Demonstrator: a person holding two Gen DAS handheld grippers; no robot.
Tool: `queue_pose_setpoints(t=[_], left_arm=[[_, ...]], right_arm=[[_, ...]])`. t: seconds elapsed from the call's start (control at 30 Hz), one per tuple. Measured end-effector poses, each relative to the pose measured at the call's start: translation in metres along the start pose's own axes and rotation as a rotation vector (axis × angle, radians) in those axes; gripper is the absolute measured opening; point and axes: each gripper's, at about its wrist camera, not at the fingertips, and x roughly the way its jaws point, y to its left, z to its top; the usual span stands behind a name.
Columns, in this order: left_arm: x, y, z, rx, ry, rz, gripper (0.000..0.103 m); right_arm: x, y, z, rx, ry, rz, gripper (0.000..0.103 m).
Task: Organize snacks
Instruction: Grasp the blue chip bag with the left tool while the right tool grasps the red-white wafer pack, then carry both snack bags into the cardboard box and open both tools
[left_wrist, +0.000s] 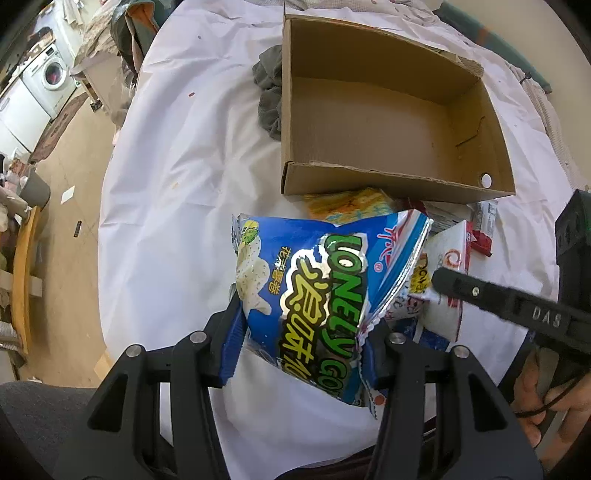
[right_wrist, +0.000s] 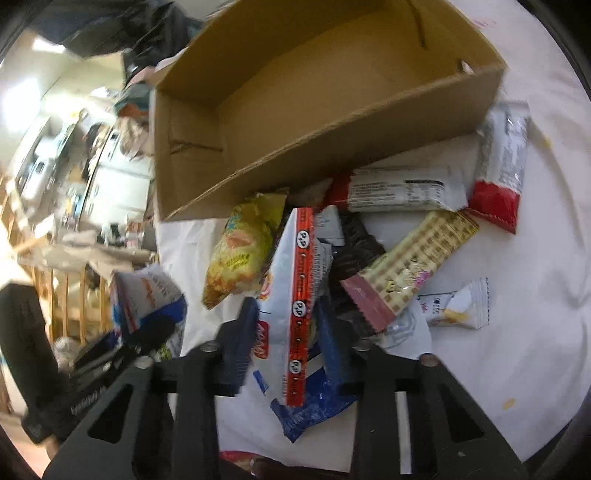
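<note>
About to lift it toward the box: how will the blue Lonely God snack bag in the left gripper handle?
Probably light and puffy: the blue Lonely God bag bulges between the left gripper pads. Its glossy foil looks slippery, so it may slide. The pinched side crumples, so it will likely flop, and hard squeezing could crush the contents before the cardboard box.

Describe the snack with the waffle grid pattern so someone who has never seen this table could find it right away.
Start at the open cardboard box on the white tablecloth and look to the pile of snacks along its near wall. At the pile's right side a long cream bar lies slanted, just below a white wrapper with a barcode. It alone has a printed waffle grid and a dull pink end.
</note>
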Motion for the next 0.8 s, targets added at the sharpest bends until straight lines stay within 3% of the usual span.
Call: queue_pose_setpoints(t=[0.13,0.47,0.8], left_arm=[[0.0,0.001,0.001,-0.01,-0.002,-0.008,0.048],[-0.017,0.002,0.001,-0.016,-0.084,0.032,0.048],[-0.035,-0.023,0.037,0.066,-0.167,0.096,0.048]], right_arm=[[-0.013,0.002,-0.002,-0.009,-0.015,0.025,0.02],[-0.088,0.002,-0.014,-0.021,-0.131,0.153,0.018],[-0.138,0.001,0.03,-0.061,-0.272,0.143,0.018]])
